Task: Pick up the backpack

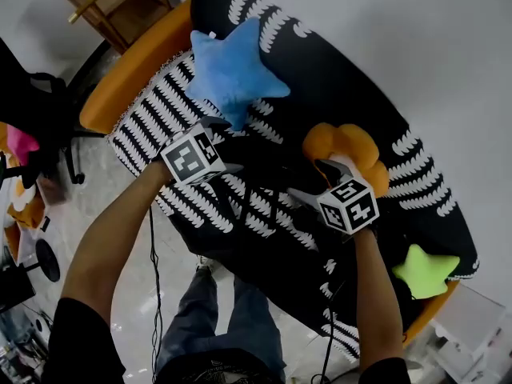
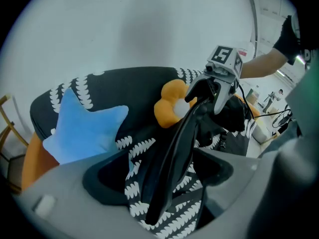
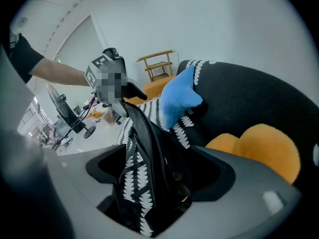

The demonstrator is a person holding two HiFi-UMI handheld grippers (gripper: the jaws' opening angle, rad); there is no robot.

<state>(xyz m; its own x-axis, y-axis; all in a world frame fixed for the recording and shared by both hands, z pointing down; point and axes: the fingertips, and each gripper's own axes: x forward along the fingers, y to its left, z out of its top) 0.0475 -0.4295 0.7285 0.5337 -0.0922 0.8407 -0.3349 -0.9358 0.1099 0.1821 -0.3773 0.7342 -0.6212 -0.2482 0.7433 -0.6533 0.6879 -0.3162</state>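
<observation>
Right, the black backpack sits on the sofa seat, abt mid-sofa, its strap strung between the two grippers. Left gripper leans in over the sofa's front edge. Its jaws are wide, w/ the strap running thru the gap and patterned cover showing either side; the pads don't look pressed on it. Right gripper is further along the sofa, jaws also wide, dark backpack fabric bunched between them, no clear squeeze. Blue star cushion leans on the sofa back, orange flower cushion mid-sofa by the backrest, green star cushion at the sofa's right-hand end. Wooden stand is off the sofa's other end.
</observation>
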